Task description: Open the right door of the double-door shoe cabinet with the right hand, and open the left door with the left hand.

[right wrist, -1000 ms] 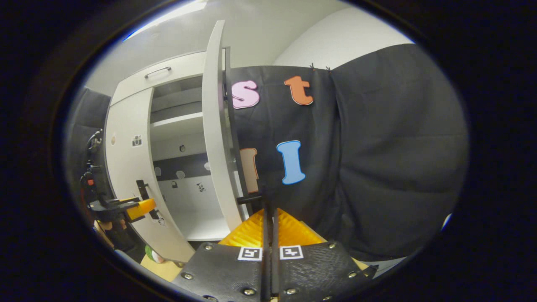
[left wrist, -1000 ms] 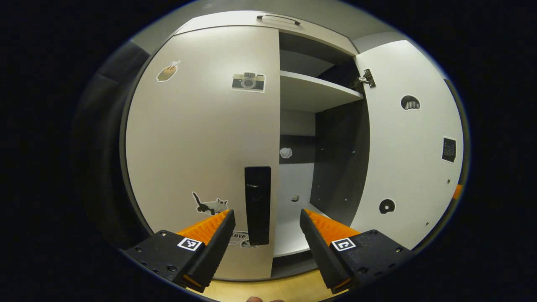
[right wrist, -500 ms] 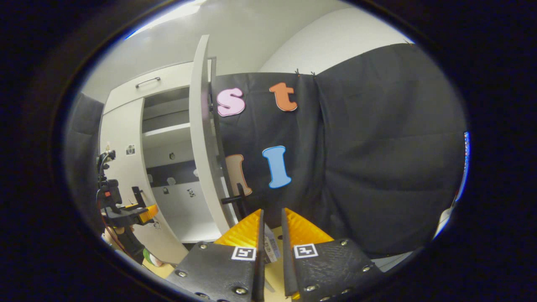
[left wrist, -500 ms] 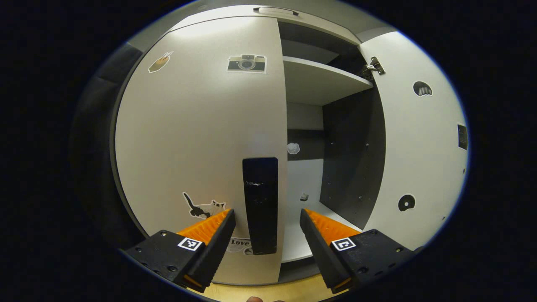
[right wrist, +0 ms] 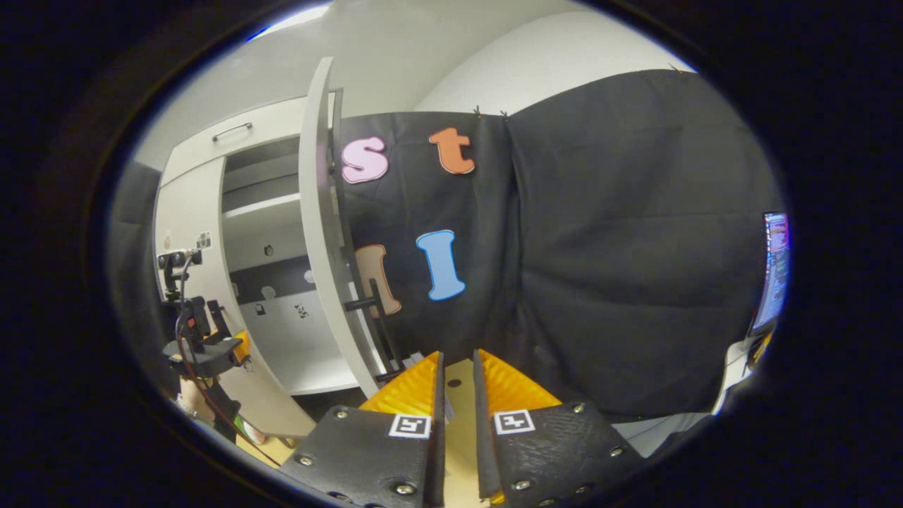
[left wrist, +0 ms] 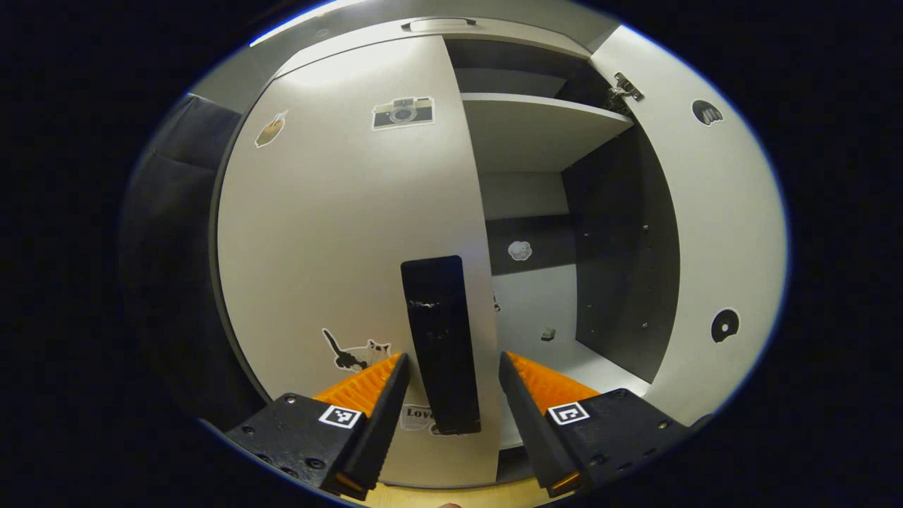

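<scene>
So the left gripper [left wrist: 451,370] had its jaws spread wide, one finger on each side of the black handle [left wrist: 440,339] on the left door [left wrist: 338,233], but neither finger was actually touching it. That door sat closed, flush against the shoe cabinet [left wrist: 451,28], with a camera sticker [left wrist: 403,113] near the top and a cat sticker [left wrist: 356,349] low down next to the handle.

The right door [left wrist: 712,233] was already swung wide open. In the left gripper view you could see straight into the cabinet: a pale shelf [left wrist: 536,123] up high, dark side wall, and a hinge [left wrist: 623,86] at the top of the open door.

In the right gripper view the open right door [right wrist: 321,233] showed edge-on, with its own black handle [right wrist: 370,303] sticking out toward the cloth wall. The right gripper [right wrist: 455,374] was just clear of that handle, jaws parted only a narrow gap with nothing between them. Far off on the left of that view sat the left gripper [right wrist: 204,346], close against the closed door, with a hand [right wrist: 194,398] under it.
</scene>
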{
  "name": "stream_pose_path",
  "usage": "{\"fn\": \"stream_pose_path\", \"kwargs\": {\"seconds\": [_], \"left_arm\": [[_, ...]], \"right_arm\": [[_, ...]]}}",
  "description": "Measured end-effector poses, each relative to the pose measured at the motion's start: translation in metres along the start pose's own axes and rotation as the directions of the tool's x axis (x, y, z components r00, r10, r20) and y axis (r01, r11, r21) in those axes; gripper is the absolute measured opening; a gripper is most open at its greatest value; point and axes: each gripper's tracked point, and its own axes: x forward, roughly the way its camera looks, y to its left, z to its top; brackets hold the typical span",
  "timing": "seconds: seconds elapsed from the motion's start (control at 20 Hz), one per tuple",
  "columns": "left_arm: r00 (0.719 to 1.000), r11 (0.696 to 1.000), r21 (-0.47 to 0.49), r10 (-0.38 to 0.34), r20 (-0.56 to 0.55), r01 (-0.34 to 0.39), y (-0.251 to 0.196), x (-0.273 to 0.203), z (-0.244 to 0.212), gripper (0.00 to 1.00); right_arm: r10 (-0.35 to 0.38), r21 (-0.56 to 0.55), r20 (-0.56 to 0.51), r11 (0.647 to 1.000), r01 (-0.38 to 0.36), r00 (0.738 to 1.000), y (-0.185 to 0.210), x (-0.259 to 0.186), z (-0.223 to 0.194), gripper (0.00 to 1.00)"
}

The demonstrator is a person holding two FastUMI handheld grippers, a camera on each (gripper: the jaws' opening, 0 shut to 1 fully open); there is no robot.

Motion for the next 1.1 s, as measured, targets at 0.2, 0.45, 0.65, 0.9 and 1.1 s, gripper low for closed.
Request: {"fn": "stream_pose_path", "kwargs": {"seconds": [0.2,0.45,0.65,0.9,1.1], "left_arm": [[1.000,1.000,-0.013,0.000,0.003,0.000,0.002,0.000,0.000,0.58],[1.000,0.998,-0.061,-0.015,-0.023,0.014,-0.002,-0.001,-0.001,0.30],[0.999,0.998,-0.049,-0.045,-0.018,0.044,-0.002,-0.003,-0.001,0.21],[0.996,0.995,-0.055,-0.090,-0.017,0.089,-0.002,-0.010,-0.003,0.19],[0.993,0.991,-0.064,-0.116,-0.016,0.115,0.001,-0.008,-0.003,0.16]], "right_arm": [[-0.020,-0.001,-0.002,1.000,0.020,1.000,-0.011,-0.014,0.005,0.18],[0.045,-0.013,0.029,0.999,-0.044,0.999,0.000,-0.030,0.032,0.18],[0.085,-0.019,0.027,0.996,-0.084,0.996,0.005,-0.028,0.031,0.18],[0.107,-0.013,0.005,0.994,-0.106,0.994,0.004,-0.021,0.021,0.19],[0.120,-0.029,-0.004,0.992,-0.120,0.993,-0.001,-0.024,0.015,0.18]]}}
